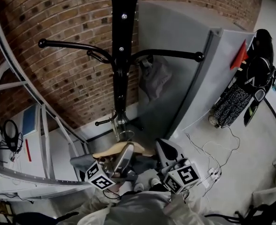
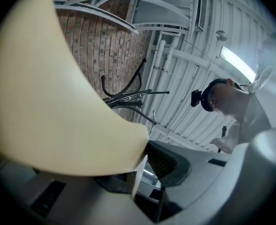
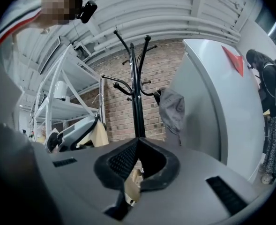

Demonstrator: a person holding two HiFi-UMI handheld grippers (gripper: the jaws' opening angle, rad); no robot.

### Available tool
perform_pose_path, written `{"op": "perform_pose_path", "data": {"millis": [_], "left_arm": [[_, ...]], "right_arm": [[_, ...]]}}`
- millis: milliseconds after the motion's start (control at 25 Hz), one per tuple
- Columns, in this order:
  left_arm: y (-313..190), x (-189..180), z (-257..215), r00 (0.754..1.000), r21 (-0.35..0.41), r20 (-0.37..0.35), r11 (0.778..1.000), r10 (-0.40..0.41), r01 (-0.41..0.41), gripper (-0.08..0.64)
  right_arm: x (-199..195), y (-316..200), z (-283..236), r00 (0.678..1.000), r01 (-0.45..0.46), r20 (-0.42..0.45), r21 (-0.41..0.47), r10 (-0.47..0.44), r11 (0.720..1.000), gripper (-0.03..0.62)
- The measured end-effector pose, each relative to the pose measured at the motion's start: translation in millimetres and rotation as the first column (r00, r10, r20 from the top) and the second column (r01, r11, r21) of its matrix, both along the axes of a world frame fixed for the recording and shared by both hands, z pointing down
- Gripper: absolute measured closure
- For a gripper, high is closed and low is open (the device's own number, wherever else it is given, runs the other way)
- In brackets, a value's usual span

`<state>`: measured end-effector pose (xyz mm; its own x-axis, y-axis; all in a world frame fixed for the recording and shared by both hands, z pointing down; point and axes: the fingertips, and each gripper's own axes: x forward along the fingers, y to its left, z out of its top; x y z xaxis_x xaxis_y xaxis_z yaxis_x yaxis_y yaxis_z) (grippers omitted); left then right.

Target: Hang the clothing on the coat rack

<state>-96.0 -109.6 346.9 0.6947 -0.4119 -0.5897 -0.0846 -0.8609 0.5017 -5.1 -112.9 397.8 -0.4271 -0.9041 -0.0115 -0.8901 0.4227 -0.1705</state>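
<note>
The black coat rack (image 1: 121, 69) stands against the brick wall, and a grey garment (image 1: 154, 76) hangs from one of its right hooks. Low in the head view, my left gripper (image 1: 127, 149) is shut on a pale wooden hanger (image 1: 112, 150). Dark grey clothing (image 1: 81, 163) hangs below the hanger. The hanger (image 2: 48, 102) fills the left of the left gripper view, pressed against the dark pad. The rack (image 2: 128, 97) shows small behind it. My right gripper (image 1: 164, 145) sits just right of the hanger. Its jaws (image 3: 138, 142) are shut, tips touching, pointing at the rack (image 3: 137, 102).
A tall grey cabinet (image 1: 198, 78) stands right of the rack. A white metal shelf frame (image 1: 16, 139) is at the left. Cables (image 1: 212, 158) lie on the floor at the right. Dark and patterned clothes (image 1: 250, 88) hang at the far right.
</note>
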Motion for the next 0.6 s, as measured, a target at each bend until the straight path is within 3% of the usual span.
{"op": "perform_pose_path", "data": {"millis": [280,600], "left_arm": [[-20.4,17.6,1.8,0.995,-0.003,0.017,0.995,-0.102,0.102,0.456],[-30.0,38.1,3.1,0.974,-0.005,0.02,0.974,-0.224,0.224,0.456]], "right_arm": [[16.4,-30.0,2.4,0.995,0.1,0.007,-0.013,-0.1,0.995,0.568],[29.6,-52.3,2.6,0.966,0.257,0.024,-0.006,-0.257,0.966,0.568]]}}
